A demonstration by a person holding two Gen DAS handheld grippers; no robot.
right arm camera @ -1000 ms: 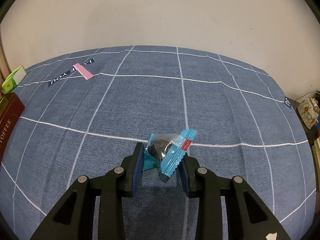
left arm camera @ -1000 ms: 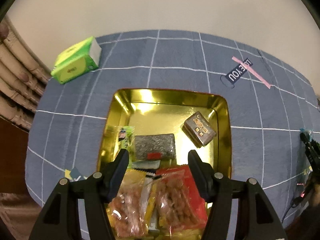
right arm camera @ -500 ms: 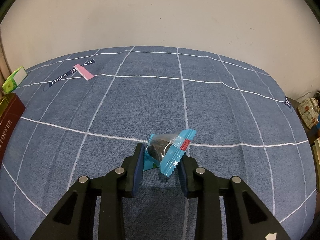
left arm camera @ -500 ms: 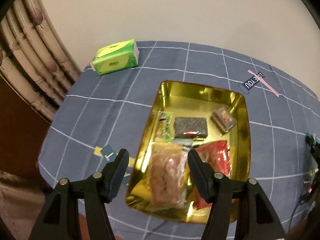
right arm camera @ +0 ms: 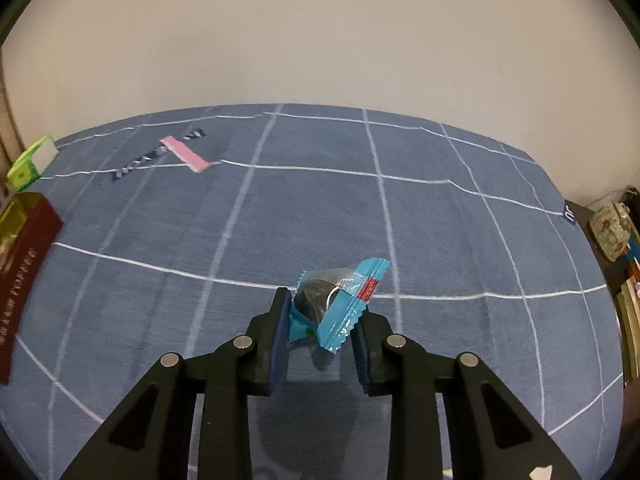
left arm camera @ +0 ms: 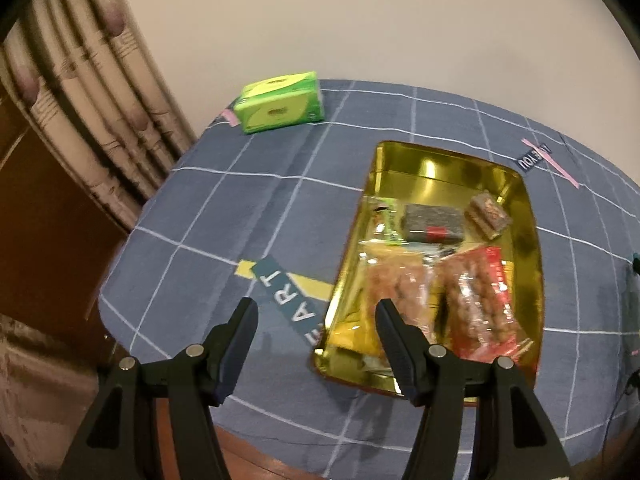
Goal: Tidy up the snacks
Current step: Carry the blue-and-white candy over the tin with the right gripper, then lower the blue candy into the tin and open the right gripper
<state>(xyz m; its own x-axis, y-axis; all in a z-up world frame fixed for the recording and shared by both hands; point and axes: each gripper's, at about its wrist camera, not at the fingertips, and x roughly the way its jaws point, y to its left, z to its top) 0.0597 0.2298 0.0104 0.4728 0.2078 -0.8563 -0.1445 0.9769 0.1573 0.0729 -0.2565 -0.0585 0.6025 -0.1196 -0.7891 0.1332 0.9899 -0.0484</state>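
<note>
A gold tin tray [left arm camera: 532, 216] on the blue checked tablecloth holds two clear bags of brown snacks [left arm camera: 404, 284], a red bag [left arm camera: 480, 300], a grey packet [left arm camera: 432, 224], a small brown box [left arm camera: 490, 214] and a green packet [left arm camera: 386, 216]. My left gripper [left arm camera: 314, 316] is open and empty, above the cloth just left of the tray's near corner. My right gripper [right arm camera: 322, 312] is shut on a blue-wrapped candy [right arm camera: 340, 300] and holds it over the cloth. The tray's dark red outer side [right arm camera: 24, 264] shows at the far left of the right wrist view.
A green tissue box [left arm camera: 280, 102] lies at the table's far left corner, by a curtain [left arm camera: 80, 100]. It also shows in the right wrist view [right arm camera: 30, 162]. Printed labels mark the cloth [left arm camera: 288, 296]. Cluttered shelves [right arm camera: 616, 240] stand beyond the table's right edge.
My left gripper has pulled back and swung left, away from over the tray, and stays open. My right gripper has shifted slightly with the candy still held.
</note>
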